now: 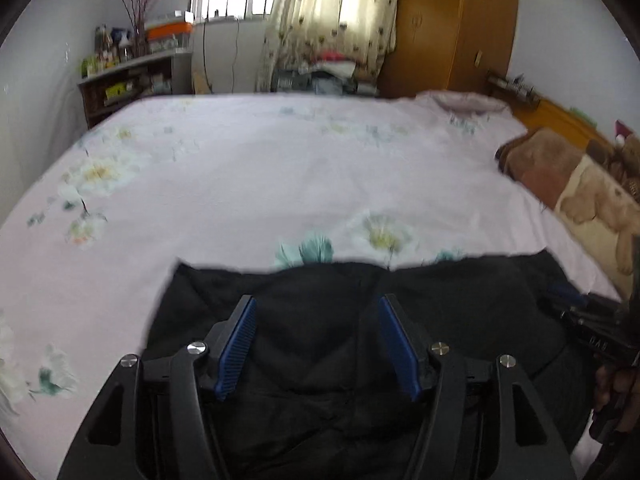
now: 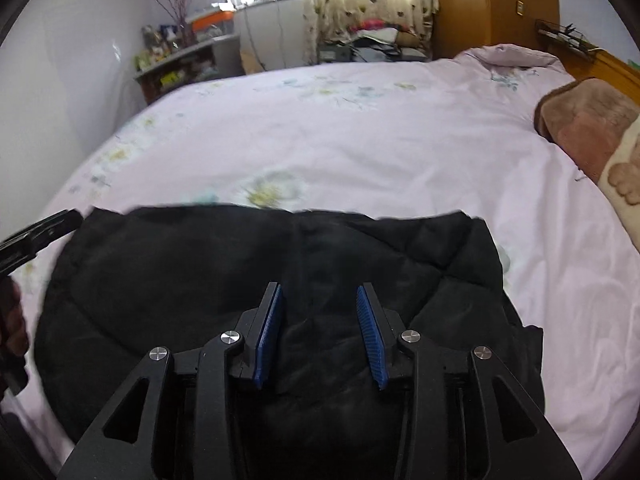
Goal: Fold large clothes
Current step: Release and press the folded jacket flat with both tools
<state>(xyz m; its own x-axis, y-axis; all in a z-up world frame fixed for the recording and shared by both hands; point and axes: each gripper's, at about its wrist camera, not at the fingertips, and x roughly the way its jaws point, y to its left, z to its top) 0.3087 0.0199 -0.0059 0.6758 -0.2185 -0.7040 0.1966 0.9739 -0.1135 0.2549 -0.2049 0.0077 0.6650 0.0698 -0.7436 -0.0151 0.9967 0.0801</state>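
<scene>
A large black quilted garment lies on the near part of the bed, its far edge running straight across; it also shows in the right wrist view. My left gripper is open, its blue pads apart above the garment's middle, holding nothing. My right gripper is open too, hovering over the garment with nothing between its pads. The right gripper shows at the right edge of the left wrist view, and the left gripper at the left edge of the right wrist view.
The bed has a pale pink flowered cover. A brown and cream blanket lies along the right side by the wooden headboard. A shelf, a curtained window and a wooden wardrobe stand beyond the bed.
</scene>
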